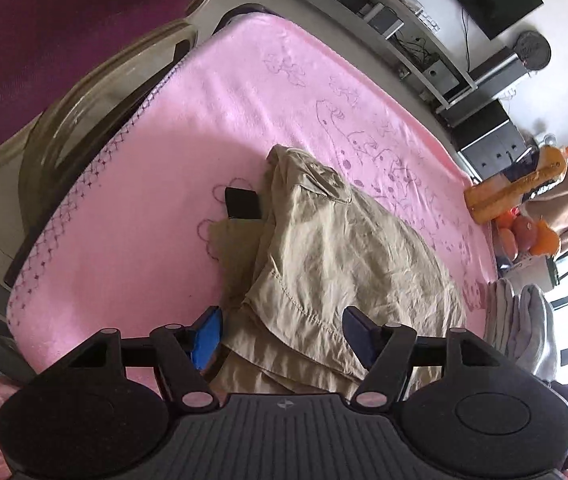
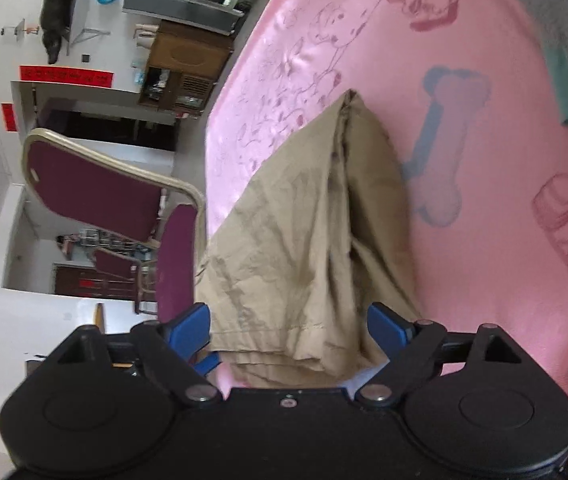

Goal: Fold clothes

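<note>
A broad pink fleece blanket printed with spotted dogs, bones and flowers point(image 1: 132, 184) covers the table and fills most of both wrist views. On it lies the task's thing, a crumpled beige cotton garment with a stitched hem point(image 1: 336, 264), bunched in loose layers rather than squared off, so whether it is partly folded or only heaped cannot be told.

In the left wrist view the garment runs from 6 o'clock at the claw up toward 12 o'clock, its long axis leaning slightly toward 11. Its hem edge sits right between the spread fingers of the left gripper point(image 1: 282, 336), which is released and grasping nothing. A small black rectangular object point(image 1: 242, 204) shows at about 11 o'clock, tucked against the garment's left edge; what it is cannot be made out.

In the right wrist view the same garment point(image 2: 308, 248) rises from the claw toward a narrow tip at 12 o'clock, one side draping off the table edge toward 9 o'clock, where a maroon padded chair with a pale metal frame point(image 2: 100, 196) stands. The right gripper point(image 2: 288, 330) is likewise released, its blue fingers standing either side of the hem without pinching it.

Both claws sit at the near hem, about equally close. My judgement is that any coming grasp turns on that hem lying crosswise between the fingers, with the cloth's length running straight away from both.
</note>
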### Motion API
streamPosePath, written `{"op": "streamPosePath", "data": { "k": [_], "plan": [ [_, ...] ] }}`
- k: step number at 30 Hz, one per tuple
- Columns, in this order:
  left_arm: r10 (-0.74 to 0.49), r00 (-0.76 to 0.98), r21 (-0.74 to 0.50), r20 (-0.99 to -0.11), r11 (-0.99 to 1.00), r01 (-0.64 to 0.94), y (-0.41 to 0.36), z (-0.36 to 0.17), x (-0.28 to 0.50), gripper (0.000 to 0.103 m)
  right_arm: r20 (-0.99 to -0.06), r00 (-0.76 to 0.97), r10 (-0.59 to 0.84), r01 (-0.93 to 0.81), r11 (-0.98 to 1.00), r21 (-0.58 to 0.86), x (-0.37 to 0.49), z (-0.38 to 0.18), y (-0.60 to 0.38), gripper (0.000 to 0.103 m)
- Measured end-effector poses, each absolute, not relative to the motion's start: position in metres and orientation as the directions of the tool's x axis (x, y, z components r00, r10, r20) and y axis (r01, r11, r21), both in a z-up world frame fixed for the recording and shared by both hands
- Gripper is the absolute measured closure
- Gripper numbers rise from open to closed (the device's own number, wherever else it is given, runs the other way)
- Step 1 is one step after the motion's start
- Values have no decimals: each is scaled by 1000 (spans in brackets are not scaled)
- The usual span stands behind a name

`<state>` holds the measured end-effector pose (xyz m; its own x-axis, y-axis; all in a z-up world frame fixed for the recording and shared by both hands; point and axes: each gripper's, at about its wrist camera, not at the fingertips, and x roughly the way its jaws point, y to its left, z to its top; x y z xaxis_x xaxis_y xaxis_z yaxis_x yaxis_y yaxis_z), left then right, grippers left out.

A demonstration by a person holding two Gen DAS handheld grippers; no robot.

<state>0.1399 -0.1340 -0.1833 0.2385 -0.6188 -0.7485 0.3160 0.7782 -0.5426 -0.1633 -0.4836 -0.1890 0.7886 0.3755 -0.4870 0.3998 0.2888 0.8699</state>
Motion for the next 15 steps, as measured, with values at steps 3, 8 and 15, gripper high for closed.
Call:
{"op": "streamPosePath", "data": {
  "k": [3, 8, 15],
  "plan": [
    [-623, 235, -559, -746, 777, 289, -132, -190, 141, 45, -510, 787, 348, 400, 342, 850, -155, -188, -475, 25],
    [-617, 244, -556, -748, 784, 275, -130, -192, 140, 57, -606, 751, 260, 470, 433, 769, -139, -193, -466, 54],
    [-619, 230, -578, -751, 784, 224, -124, -197, 144, 46, -605, 747, 277, 508, 349, 787, -139, -208, -473, 52]
  ]
}}
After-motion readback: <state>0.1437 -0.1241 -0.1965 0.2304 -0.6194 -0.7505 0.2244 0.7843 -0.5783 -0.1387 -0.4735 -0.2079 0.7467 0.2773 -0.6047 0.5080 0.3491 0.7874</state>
